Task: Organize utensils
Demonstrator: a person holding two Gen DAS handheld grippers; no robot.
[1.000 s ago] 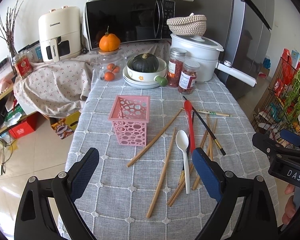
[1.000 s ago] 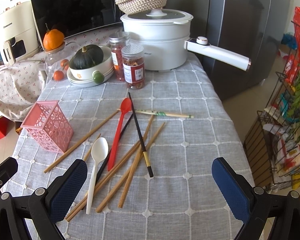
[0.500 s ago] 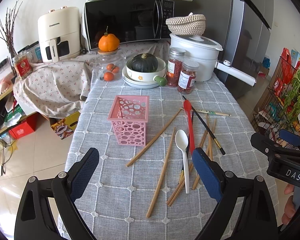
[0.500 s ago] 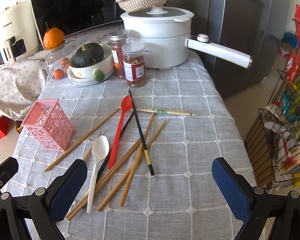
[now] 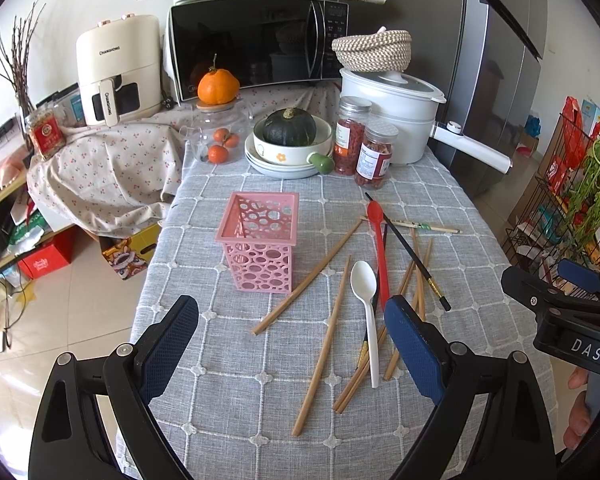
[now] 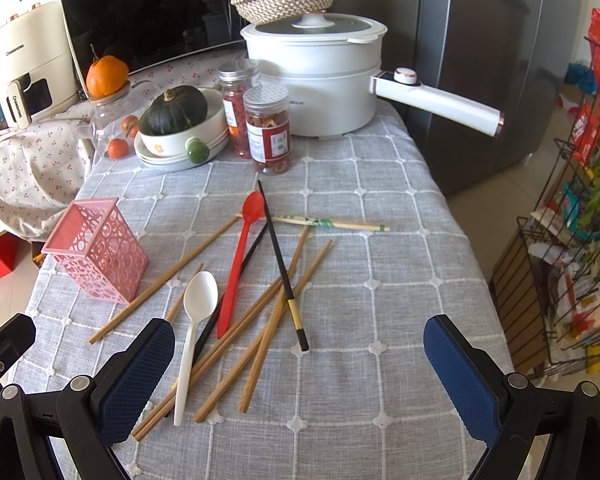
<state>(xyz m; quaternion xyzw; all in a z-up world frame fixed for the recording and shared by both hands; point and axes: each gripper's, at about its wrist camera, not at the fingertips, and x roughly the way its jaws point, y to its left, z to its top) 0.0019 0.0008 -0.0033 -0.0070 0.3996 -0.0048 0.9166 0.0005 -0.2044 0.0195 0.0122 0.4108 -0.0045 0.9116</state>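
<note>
Both grippers, left (image 5: 290,348) and right (image 6: 298,364), hung with fingers spread and empty over the near cloth (image 6: 380,280), presumably ready for the loose chopsticks (image 6: 260,332) and spoons (image 6: 194,320) beyond, with the empty pink holder (image 5: 260,240) upright farther left.

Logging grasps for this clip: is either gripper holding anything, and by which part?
Nothing is held. The left gripper and right gripper are both open above the tablecloth.

Jar labels (image 6: 274,142) too small
</note>
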